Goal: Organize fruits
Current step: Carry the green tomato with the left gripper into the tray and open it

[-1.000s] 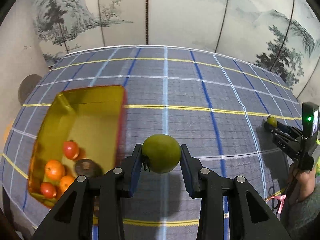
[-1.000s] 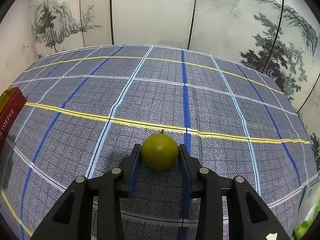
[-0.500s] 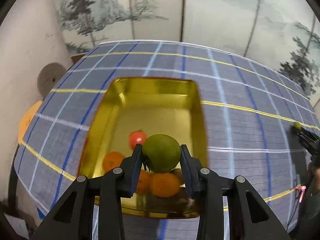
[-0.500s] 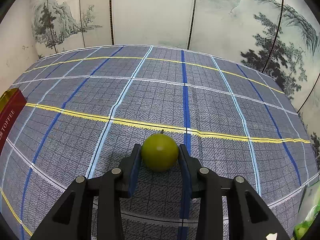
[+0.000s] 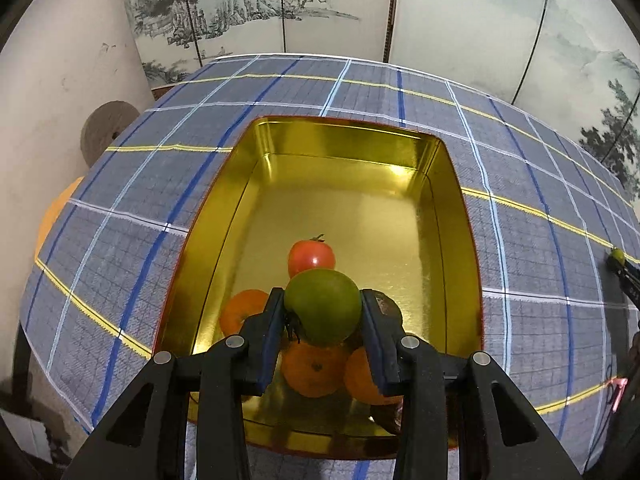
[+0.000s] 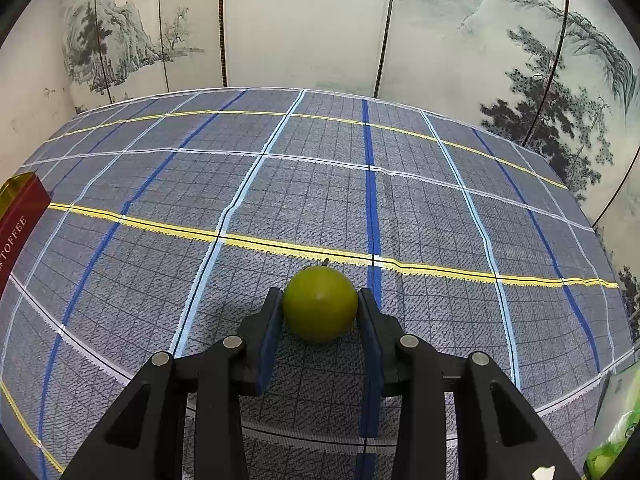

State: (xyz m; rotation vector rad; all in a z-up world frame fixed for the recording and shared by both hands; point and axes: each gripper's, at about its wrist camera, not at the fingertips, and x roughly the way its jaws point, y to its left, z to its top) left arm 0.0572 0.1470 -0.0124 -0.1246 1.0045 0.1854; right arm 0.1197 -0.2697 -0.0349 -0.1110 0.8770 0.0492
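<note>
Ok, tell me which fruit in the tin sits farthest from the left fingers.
The red tomato: it sits alone toward the gold tin's middle, beyond the held green fruit, while the oranges cluster at the near end under the fingers.

My left gripper point(image 5: 322, 312) and the green fruit point(image 5: 322, 306) it clamps hide parts of the oranges point(image 5: 316, 368) and a dark fruit point(image 5: 390, 306) in the gold tin point(image 5: 340, 142); kind unclear. Right gripper's tip point(image 5: 624, 270) at frame edge, too small to read. Red tin side point(image 6: 20, 220) cut off left. Green wrapper point(image 6: 616, 428) cropped at lower right.
</note>
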